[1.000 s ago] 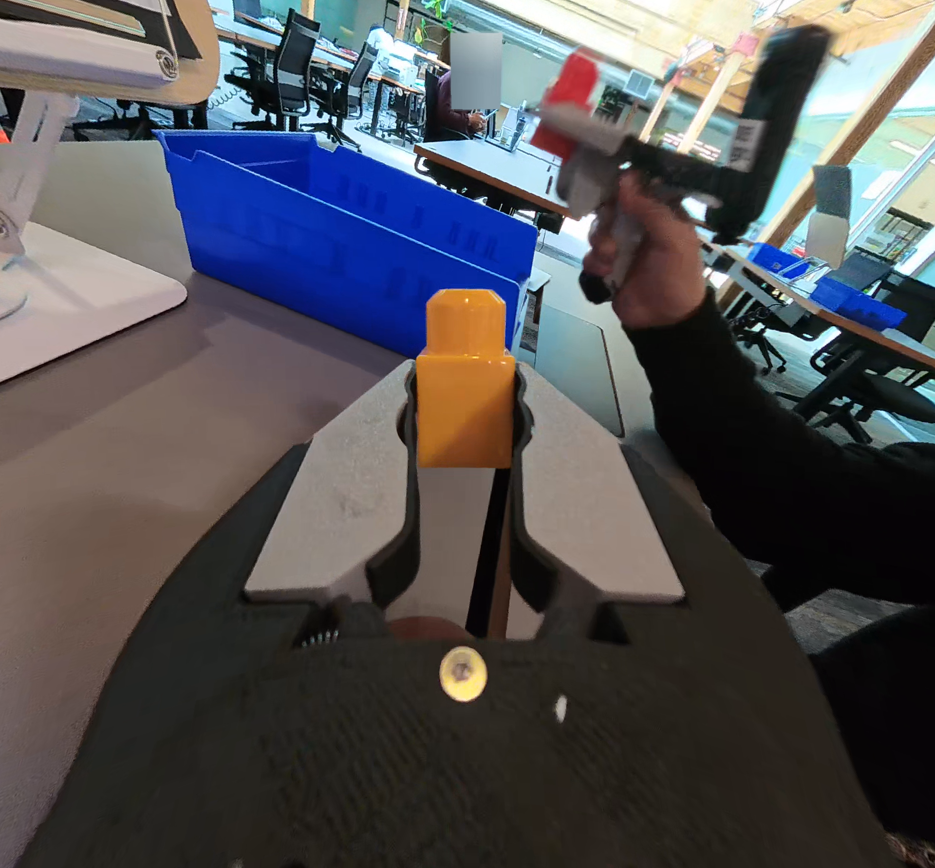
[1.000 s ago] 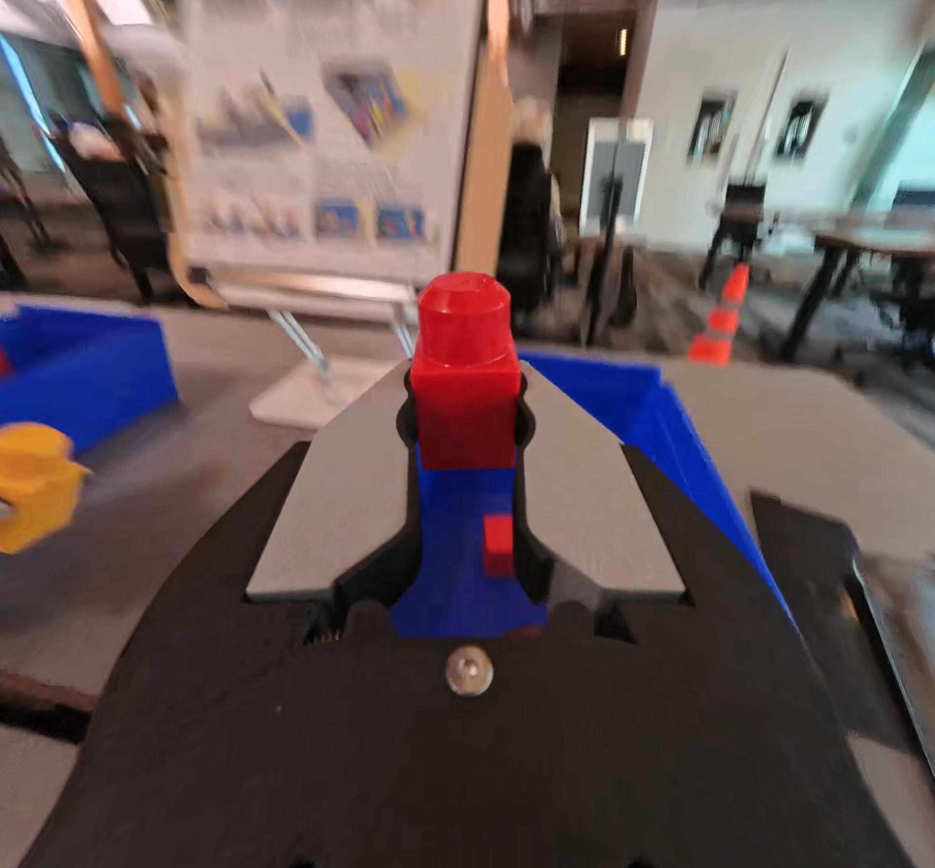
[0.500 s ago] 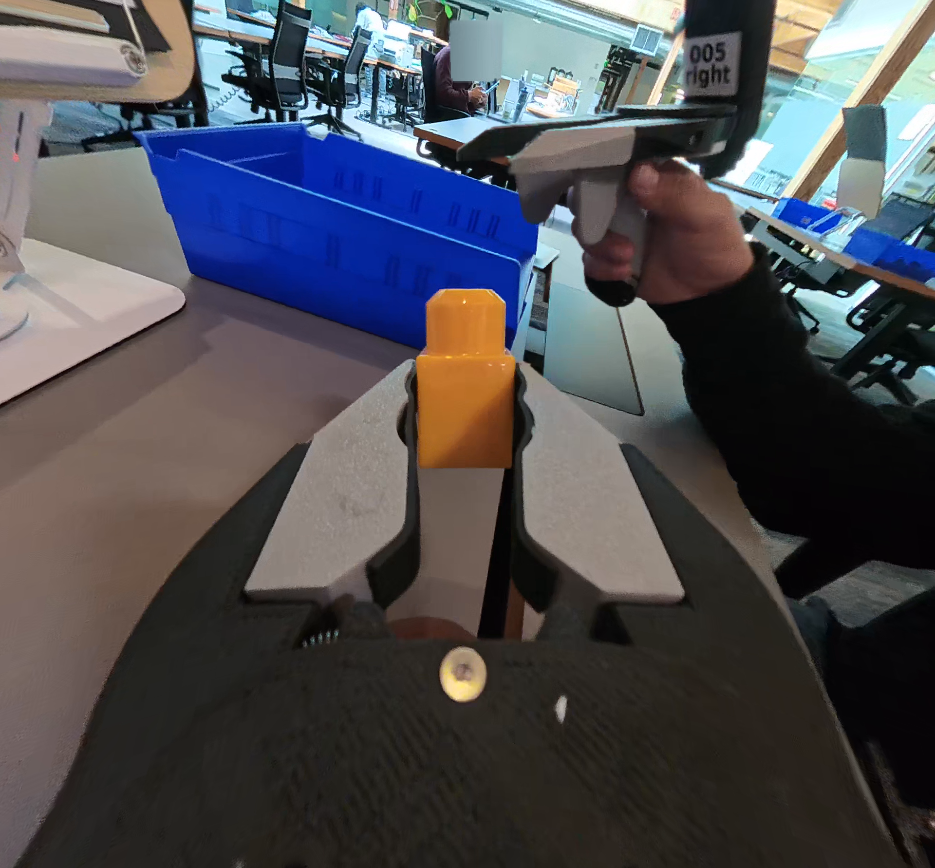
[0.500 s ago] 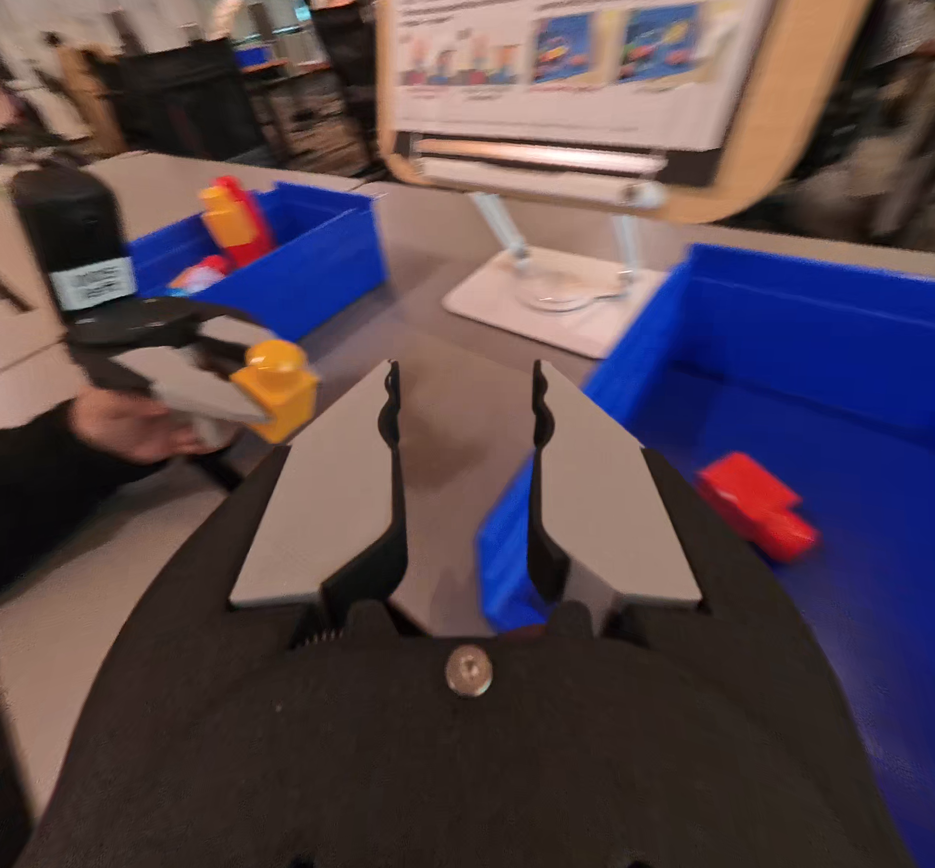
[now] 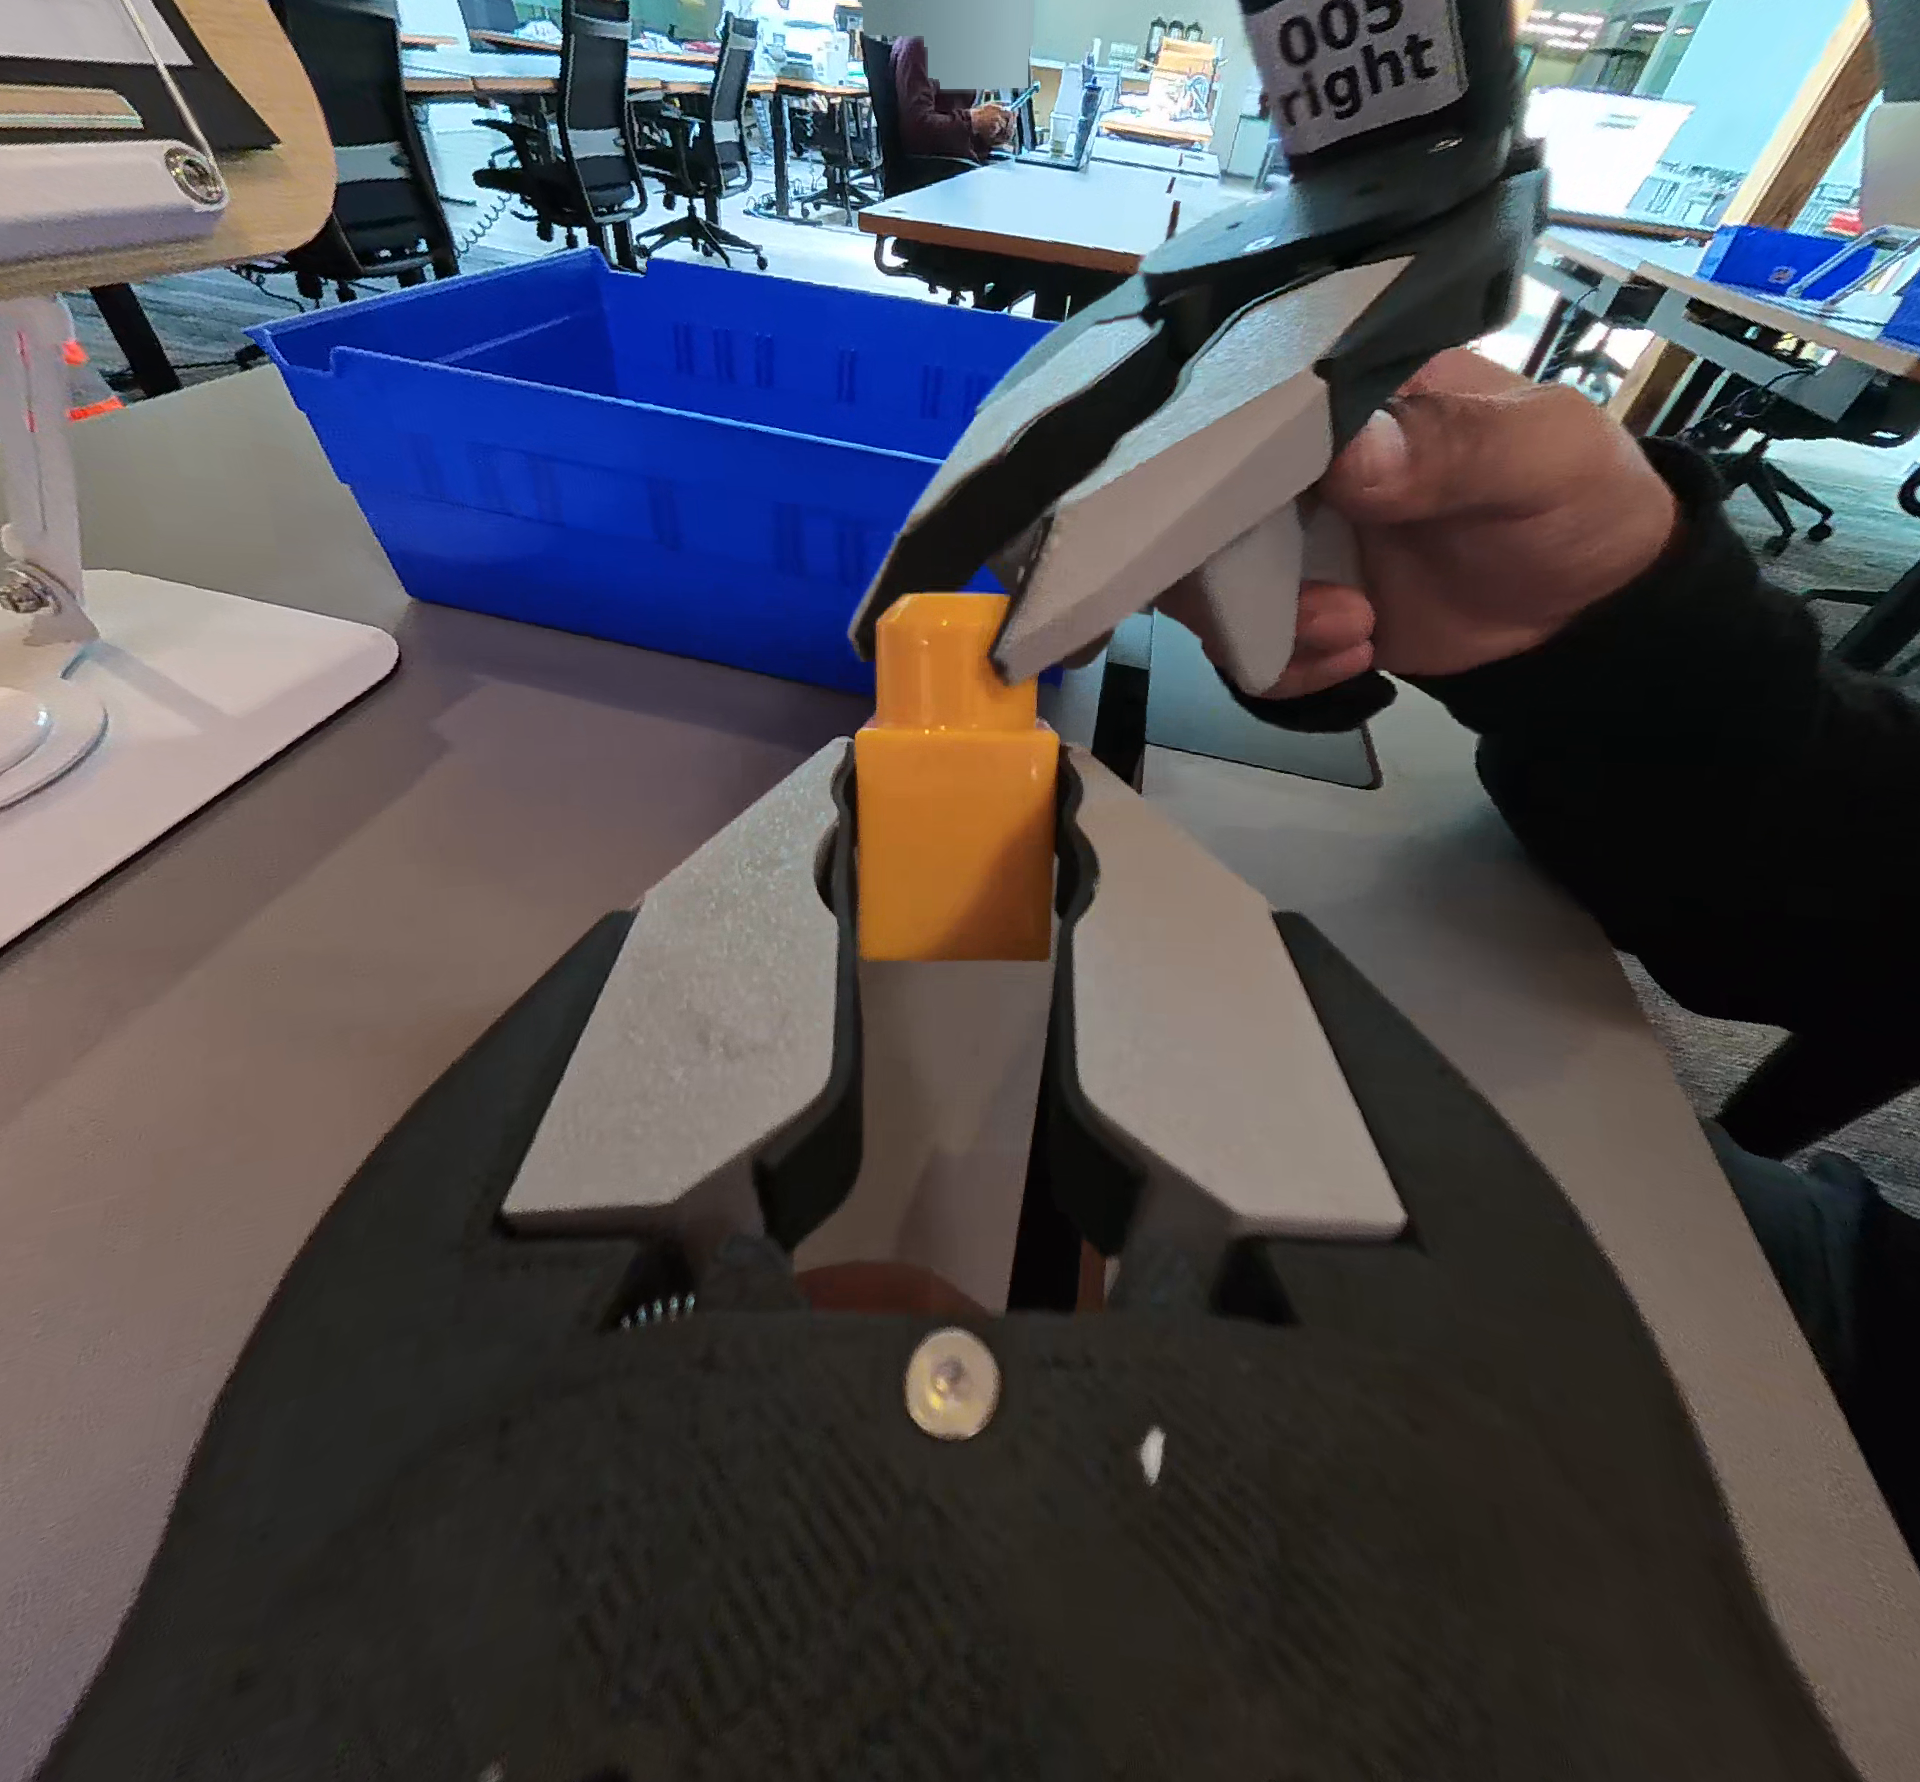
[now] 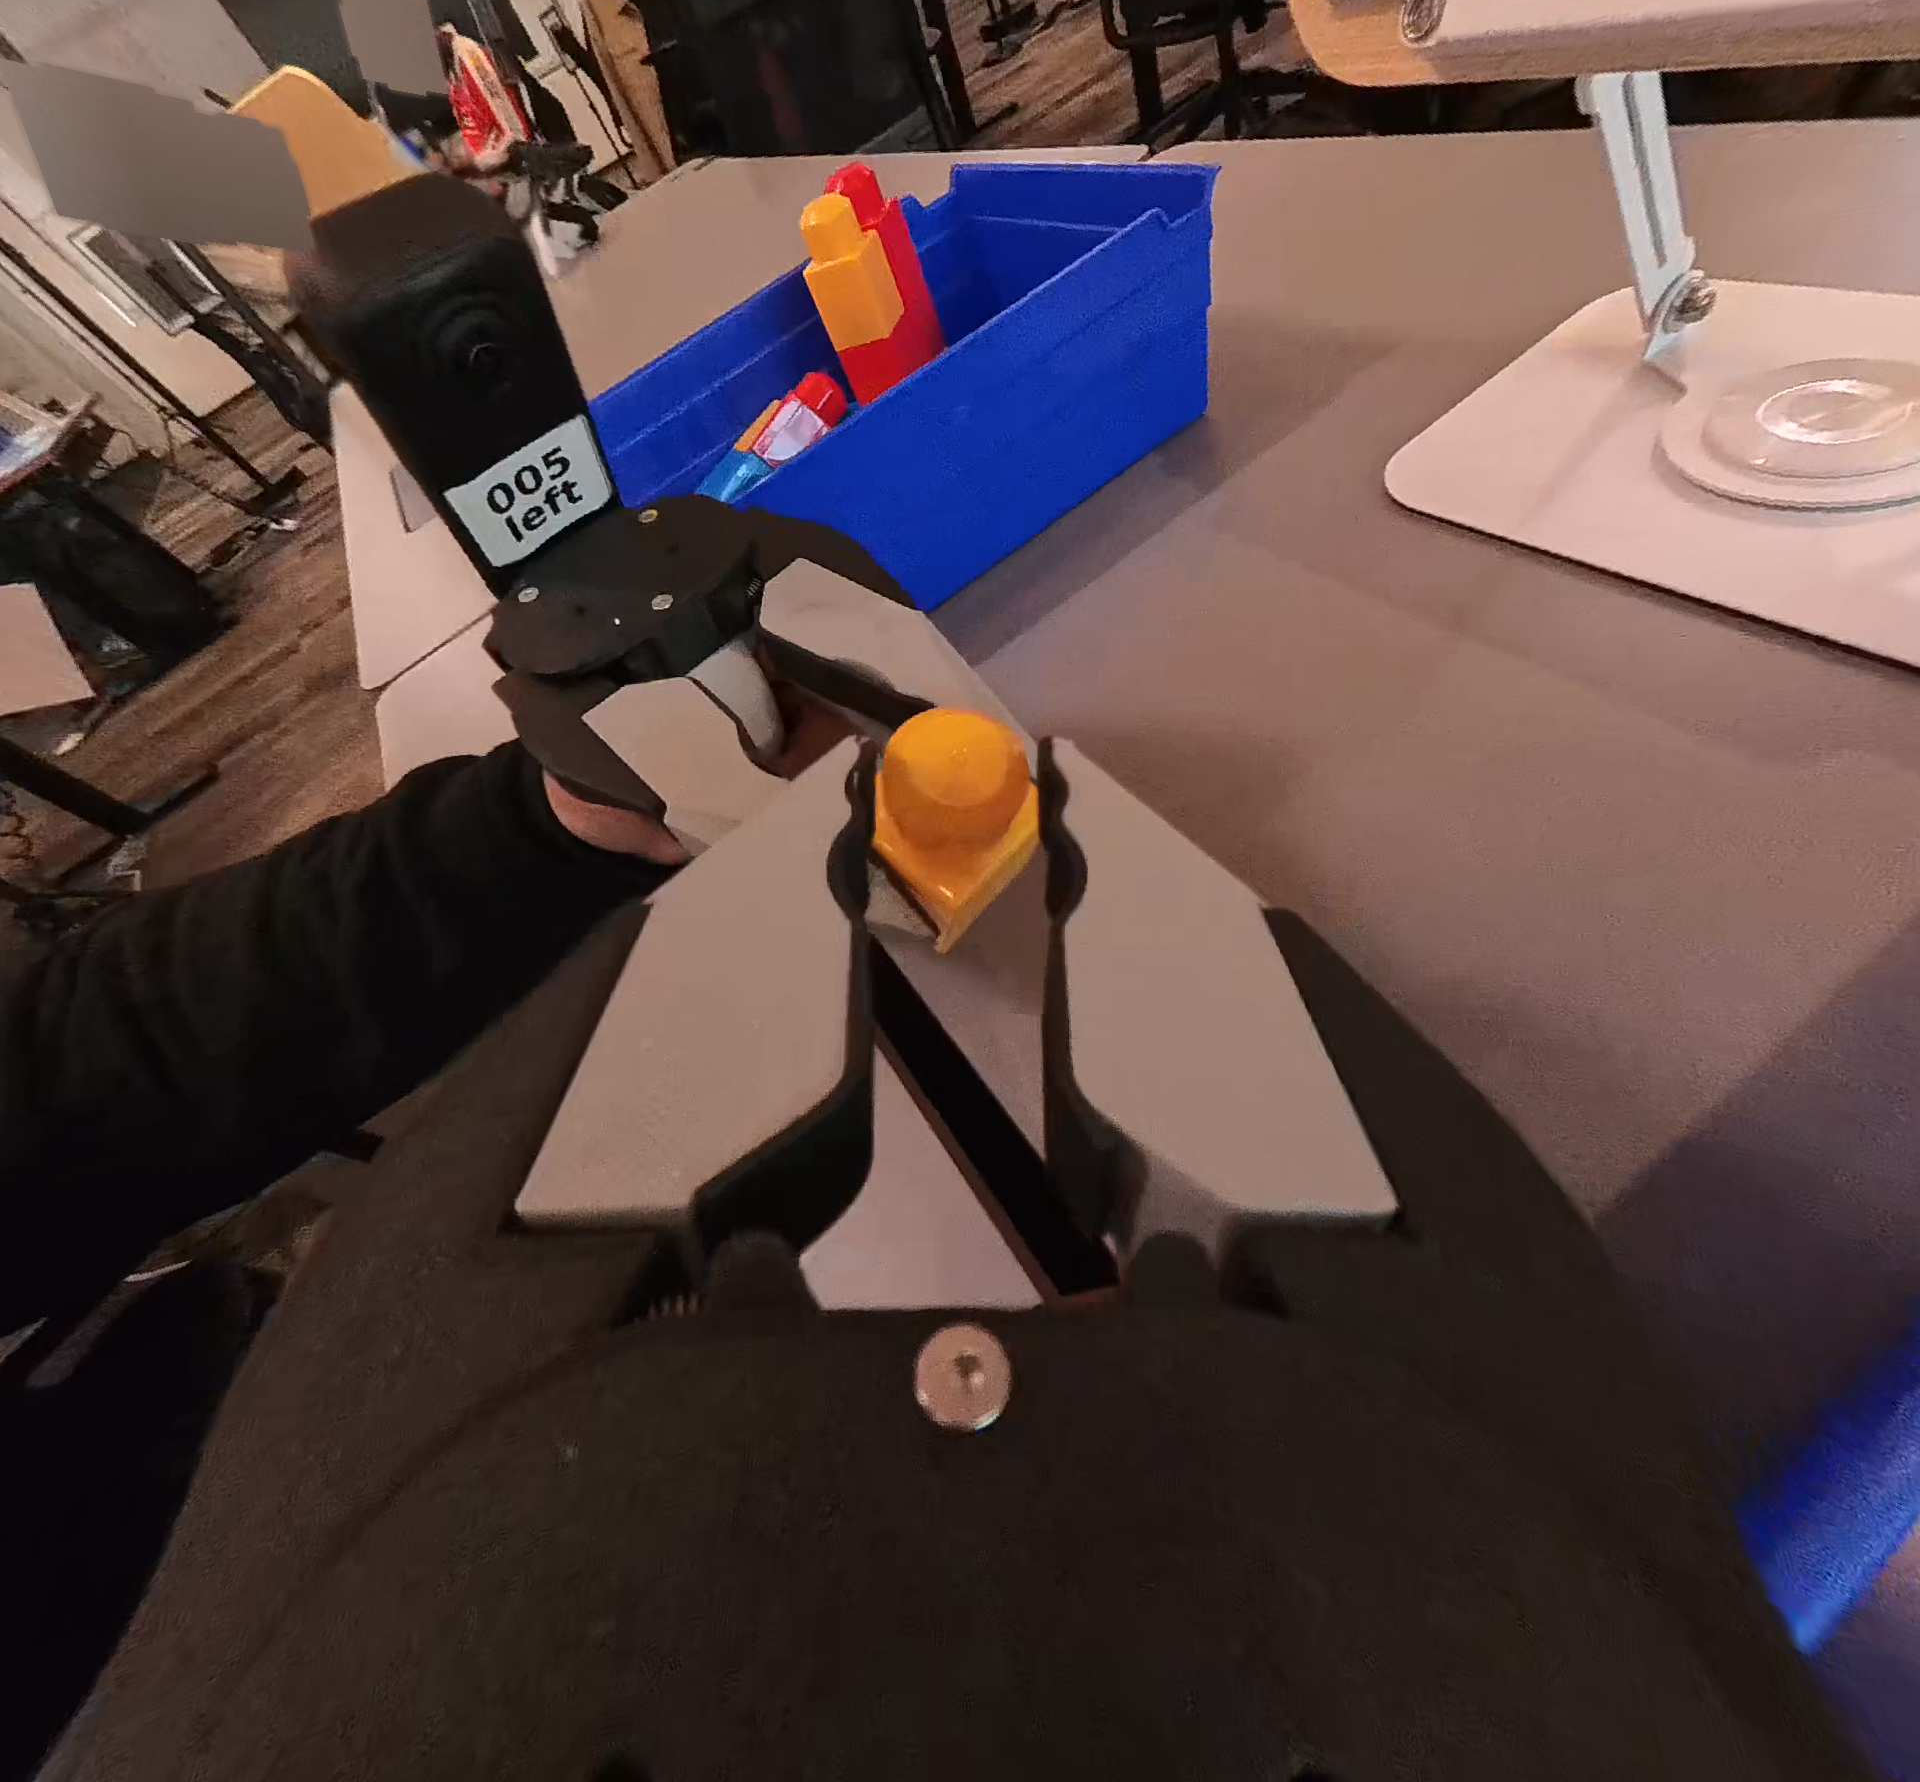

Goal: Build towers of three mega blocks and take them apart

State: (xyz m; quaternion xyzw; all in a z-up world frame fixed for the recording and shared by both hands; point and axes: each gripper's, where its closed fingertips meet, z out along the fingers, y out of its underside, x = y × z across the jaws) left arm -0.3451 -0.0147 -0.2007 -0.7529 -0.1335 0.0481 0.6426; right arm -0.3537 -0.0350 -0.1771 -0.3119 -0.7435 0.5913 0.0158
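My left gripper (image 5: pixel 954 797) is shut on the body of an orange mega block (image 5: pixel 954 849) and holds it upright above the grey table (image 5: pixel 312 953). My right gripper (image 5: pixel 928 646) reaches down from the upper right, with one fingertip on each side of the block's stud. In the right wrist view the right gripper (image 6: pixel 951 766) brackets the orange stud (image 6: pixel 954 782). The jaws stand narrow, with a thin gap showing on each side. It holds nothing else.
A blue bin (image 5: pixel 644 444) stands behind the block. Another blue bin (image 6: pixel 1039 444) holds an orange-and-red tower (image 6: pixel 873 288) and loose blocks (image 6: pixel 790 428). A white stand base (image 6: pixel 1662 444) sits at the right. A dark seam (image 6: pixel 987 1109) splits the table. Both grippers' tips are close together, under 4 cm apart.
The right gripper held a red block, let it go into a blue bin, then swung over to the orange block and narrowed its jaws around the stud. The left gripper stayed still.
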